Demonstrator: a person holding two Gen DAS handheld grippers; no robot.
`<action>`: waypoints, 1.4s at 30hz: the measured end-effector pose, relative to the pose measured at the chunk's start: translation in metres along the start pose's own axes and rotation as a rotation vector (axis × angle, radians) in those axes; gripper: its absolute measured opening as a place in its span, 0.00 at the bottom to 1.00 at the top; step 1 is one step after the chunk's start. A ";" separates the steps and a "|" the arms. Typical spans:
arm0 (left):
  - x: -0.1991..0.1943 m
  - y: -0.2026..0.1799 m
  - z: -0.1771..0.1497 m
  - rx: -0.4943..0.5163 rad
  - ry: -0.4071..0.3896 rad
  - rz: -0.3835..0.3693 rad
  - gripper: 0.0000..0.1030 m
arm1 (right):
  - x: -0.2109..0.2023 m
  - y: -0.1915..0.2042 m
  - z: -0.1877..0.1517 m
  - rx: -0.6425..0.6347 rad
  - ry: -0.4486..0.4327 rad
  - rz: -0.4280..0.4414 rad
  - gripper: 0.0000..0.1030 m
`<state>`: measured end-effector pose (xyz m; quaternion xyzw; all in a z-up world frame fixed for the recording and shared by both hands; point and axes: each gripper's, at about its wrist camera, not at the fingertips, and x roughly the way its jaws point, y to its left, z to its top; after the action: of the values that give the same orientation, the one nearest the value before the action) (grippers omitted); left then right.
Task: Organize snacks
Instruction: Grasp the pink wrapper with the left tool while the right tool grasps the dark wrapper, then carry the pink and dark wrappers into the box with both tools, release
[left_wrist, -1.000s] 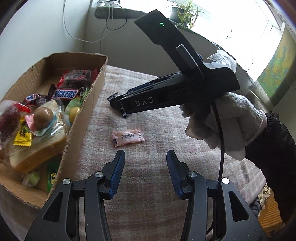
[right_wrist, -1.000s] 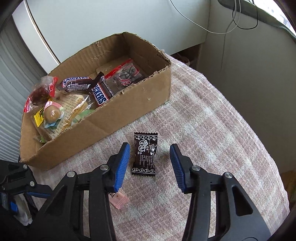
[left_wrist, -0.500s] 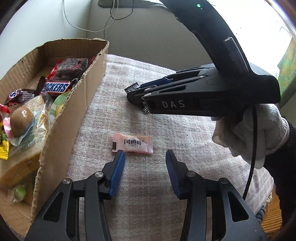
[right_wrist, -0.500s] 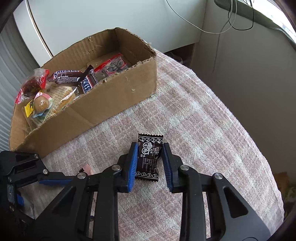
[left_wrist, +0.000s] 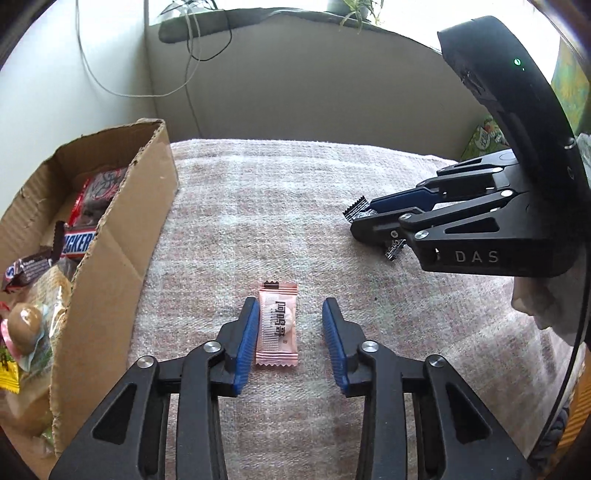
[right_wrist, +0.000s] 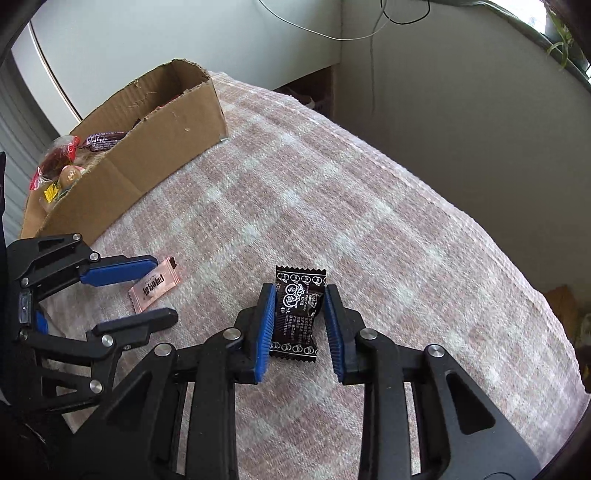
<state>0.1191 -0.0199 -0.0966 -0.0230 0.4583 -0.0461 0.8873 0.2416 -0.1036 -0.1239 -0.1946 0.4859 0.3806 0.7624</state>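
Observation:
A pink wrapped candy (left_wrist: 277, 325) lies on the checked cloth between the fingers of my left gripper (left_wrist: 290, 306). Its jaws are closing: the left pad touches the wrapper, the right pad stands a little apart. My right gripper (right_wrist: 300, 291) is shut on a black wrapped candy (right_wrist: 297, 314), both pads pressing its sides. In the left wrist view the right gripper (left_wrist: 360, 219) sits to the right, the black candy's crimped end (left_wrist: 355, 208) poking out. The right wrist view shows the left gripper (right_wrist: 164, 288) around the pink candy (right_wrist: 153, 290).
A cardboard box (left_wrist: 122, 236) holding several snacks, a Snickers bar (left_wrist: 77, 242) among them, stands at the left on the cloth (left_wrist: 277, 206). A white-gloved hand (left_wrist: 535, 295) holds the right gripper. Walls and hanging cables lie behind; the cloth drops off at the right.
My left gripper moved forward until the pink candy lay between its fingers, and the jaws narrowed. My right gripper shut on the black candy and carried it away from the box.

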 end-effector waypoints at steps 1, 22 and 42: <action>0.000 -0.003 -0.001 0.016 -0.003 0.013 0.23 | 0.000 0.000 0.000 0.000 0.000 0.000 0.26; -0.068 0.017 -0.018 -0.028 -0.070 -0.053 0.17 | -0.062 0.018 -0.018 0.043 -0.085 -0.006 0.26; -0.142 0.113 -0.026 -0.135 -0.184 0.029 0.17 | -0.060 0.123 0.078 -0.097 -0.134 0.046 0.27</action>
<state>0.0232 0.1073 -0.0061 -0.0804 0.3771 0.0001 0.9227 0.1791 0.0029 -0.0267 -0.1942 0.4192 0.4334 0.7738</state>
